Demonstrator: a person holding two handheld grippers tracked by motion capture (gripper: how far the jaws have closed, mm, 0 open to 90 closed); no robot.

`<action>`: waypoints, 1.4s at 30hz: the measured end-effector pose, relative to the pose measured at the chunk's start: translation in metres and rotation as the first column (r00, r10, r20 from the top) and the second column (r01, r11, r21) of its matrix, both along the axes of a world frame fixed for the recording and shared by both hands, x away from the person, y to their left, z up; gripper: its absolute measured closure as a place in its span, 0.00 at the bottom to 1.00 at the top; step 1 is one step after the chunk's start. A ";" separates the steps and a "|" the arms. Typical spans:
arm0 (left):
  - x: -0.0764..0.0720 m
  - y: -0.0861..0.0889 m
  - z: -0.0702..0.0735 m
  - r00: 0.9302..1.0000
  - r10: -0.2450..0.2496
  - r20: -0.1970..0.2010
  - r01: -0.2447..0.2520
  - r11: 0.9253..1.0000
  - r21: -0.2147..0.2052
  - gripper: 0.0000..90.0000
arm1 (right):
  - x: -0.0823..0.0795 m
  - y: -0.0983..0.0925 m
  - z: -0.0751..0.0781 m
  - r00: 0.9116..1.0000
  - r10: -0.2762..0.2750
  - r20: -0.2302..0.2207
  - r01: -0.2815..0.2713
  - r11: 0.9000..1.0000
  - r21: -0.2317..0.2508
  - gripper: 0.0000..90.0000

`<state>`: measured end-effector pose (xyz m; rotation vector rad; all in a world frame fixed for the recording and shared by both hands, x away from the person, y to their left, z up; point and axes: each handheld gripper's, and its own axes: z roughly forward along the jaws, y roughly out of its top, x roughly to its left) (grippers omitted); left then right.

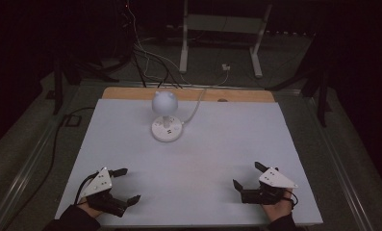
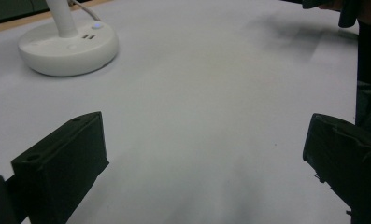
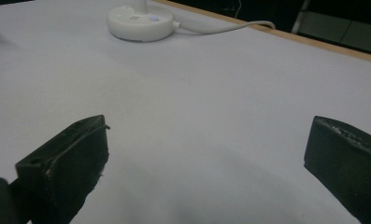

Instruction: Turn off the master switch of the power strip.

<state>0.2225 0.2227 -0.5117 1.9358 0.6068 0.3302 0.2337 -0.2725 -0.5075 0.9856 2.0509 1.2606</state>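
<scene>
Both idle at the near edge of the white table [image 1: 227, 144], left gripper [image 1: 126, 185] and right gripper [image 1: 246, 174] with jaws wide apart, holding nothing; looks like pre-reach, next move probably a long reach to the white round-headed desk lamp [image 1: 166, 118] at far centre.

White surface [image 1: 217, 144] with a wooden strip along its far edge, small white lamp [image 1: 165, 115] standing on a round base toward the back, its cord [image 1: 194, 111] trailing off behind.

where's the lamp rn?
High view: the lamp stands at the table's far side, left of centre, its cable trailing over the back edge.
</scene>
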 end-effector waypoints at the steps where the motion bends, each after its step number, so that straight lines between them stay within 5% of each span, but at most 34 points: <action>1: 0.000 0.000 0.000 1.000 -0.002 0.005 0.002 1.000 0.004 0.00 | 0.000 0.000 0.000 1.000 -0.002 -0.002 0.002 1.000 -0.009 0.00; 42: 0.002 -0.008 0.009 1.000 -0.014 0.007 0.014 1.000 0.014 0.00 | -0.005 0.001 0.003 1.000 -0.012 0.000 0.012 1.000 0.003 0.00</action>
